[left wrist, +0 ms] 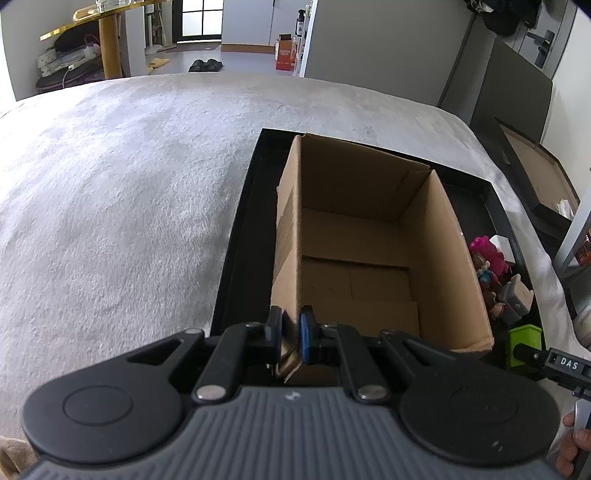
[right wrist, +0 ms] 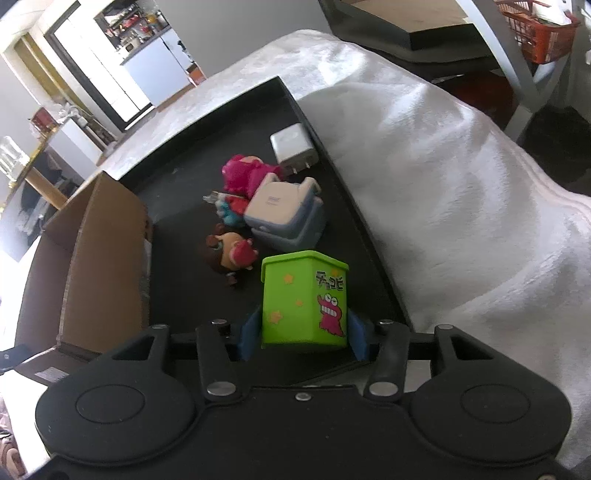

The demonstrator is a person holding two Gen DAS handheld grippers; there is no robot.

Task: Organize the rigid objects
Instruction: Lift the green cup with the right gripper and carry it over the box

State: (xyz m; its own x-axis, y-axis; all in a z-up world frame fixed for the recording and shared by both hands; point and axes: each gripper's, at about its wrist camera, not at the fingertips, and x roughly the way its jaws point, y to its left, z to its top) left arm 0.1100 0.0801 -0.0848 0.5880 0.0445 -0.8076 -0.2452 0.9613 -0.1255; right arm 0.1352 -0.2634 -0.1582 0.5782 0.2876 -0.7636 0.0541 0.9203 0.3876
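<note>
An open cardboard box (left wrist: 369,236) stands in a black tray (left wrist: 236,236), and nothing shows inside it. My left gripper (left wrist: 291,334) is shut on the box's near left corner wall. In the right wrist view my right gripper (right wrist: 303,334) is shut on a green toy box (right wrist: 304,299) with a pink monster print, its blue pads pressed on both sides. Beyond it in the tray (right wrist: 207,147) lie a brown-haired figurine (right wrist: 231,254), a grey-white cube gadget (right wrist: 286,218), a pink toy (right wrist: 245,175) and a white charger (right wrist: 293,147). The cardboard box (right wrist: 103,266) is at the left.
The tray rests on a grey-white plush blanket (left wrist: 110,203) that covers a bed. Beyond the bed's far edge are a floor with slippers (left wrist: 205,65), a wooden table (left wrist: 107,33) and an orange carton (left wrist: 286,55). A dark cabinet (left wrist: 517,96) stands to the right.
</note>
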